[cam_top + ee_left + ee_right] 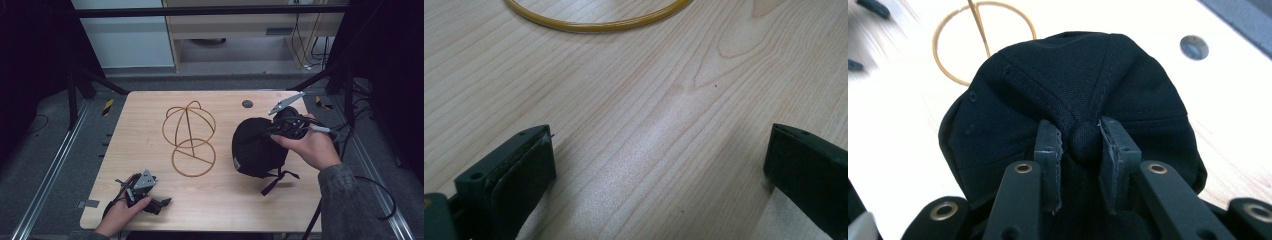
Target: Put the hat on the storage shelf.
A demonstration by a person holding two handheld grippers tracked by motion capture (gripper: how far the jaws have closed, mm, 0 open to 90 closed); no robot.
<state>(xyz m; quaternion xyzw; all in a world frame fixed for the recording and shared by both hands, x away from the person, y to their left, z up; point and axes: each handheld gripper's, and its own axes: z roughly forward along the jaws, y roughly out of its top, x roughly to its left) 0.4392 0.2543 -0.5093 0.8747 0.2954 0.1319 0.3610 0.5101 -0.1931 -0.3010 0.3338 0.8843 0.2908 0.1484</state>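
I'm pinching the black cap (pixel 1073 100) by its top button w/ the right gripper (pixel 1082 142), left gripper (pixel 659 165) sitting wide open on the table (pixel 649 90).

The wire stand (pixel 189 138) stands mid-worktop (pixel 150 165), between the left gripper (pixel 150 192) and the black cap (pixel 257 147). Bare wood lies open around it, and the cap's loose strap (pixel 277 180) trails across the near right.

High view dim, dark surrounds at 3 and 9 o'clock; table (pixel 150 125) evenly lit. Right gripper view overexposed, motion blur at 10 o'clock. Left gripper view: soft sheen mid-frame.
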